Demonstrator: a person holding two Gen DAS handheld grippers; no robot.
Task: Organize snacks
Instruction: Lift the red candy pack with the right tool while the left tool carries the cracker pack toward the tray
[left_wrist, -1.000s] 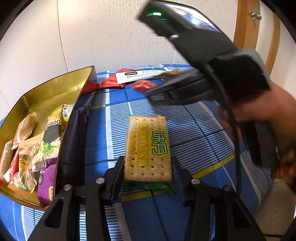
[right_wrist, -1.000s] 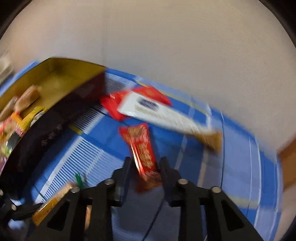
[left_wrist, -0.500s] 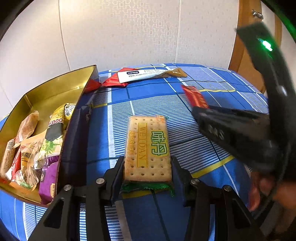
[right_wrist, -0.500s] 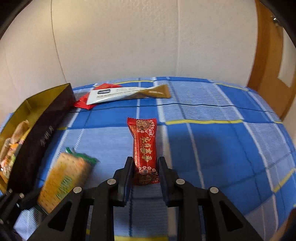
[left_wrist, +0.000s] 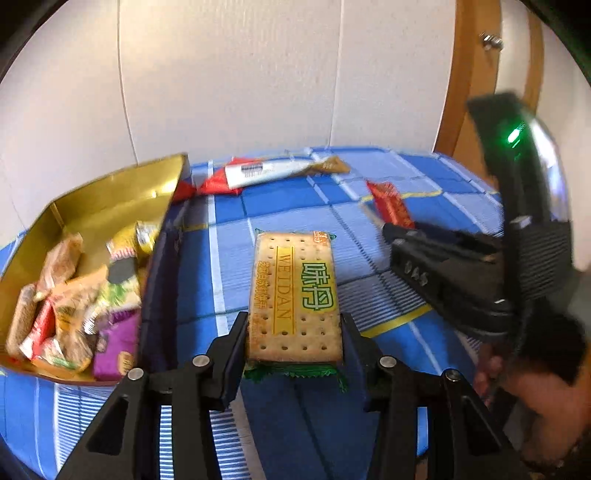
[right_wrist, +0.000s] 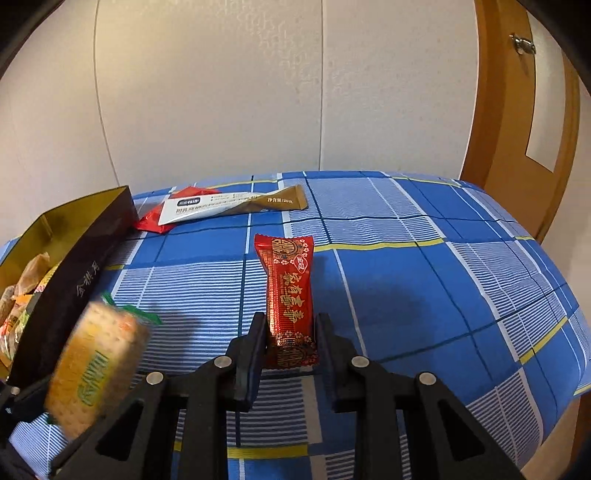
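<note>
The gold box (left_wrist: 110, 192) on the checked worktop (right_wrist: 424, 295) already held a heap of snacks. I had the cracker pack (left_wrist: 293, 295) clamped in my left gripper (left_wrist: 293, 354) and the red bar (right_wrist: 290, 295) pinched in my right gripper (right_wrist: 290, 343) — both aloft, unboxed. Two packets (right_wrist: 229, 208) still lay beyond.

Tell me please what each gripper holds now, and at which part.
The left gripper holds the cracker packet by its long sides, near its green crimped end. The right gripper holds the red snack bar by its sides, near its lower end.
</note>
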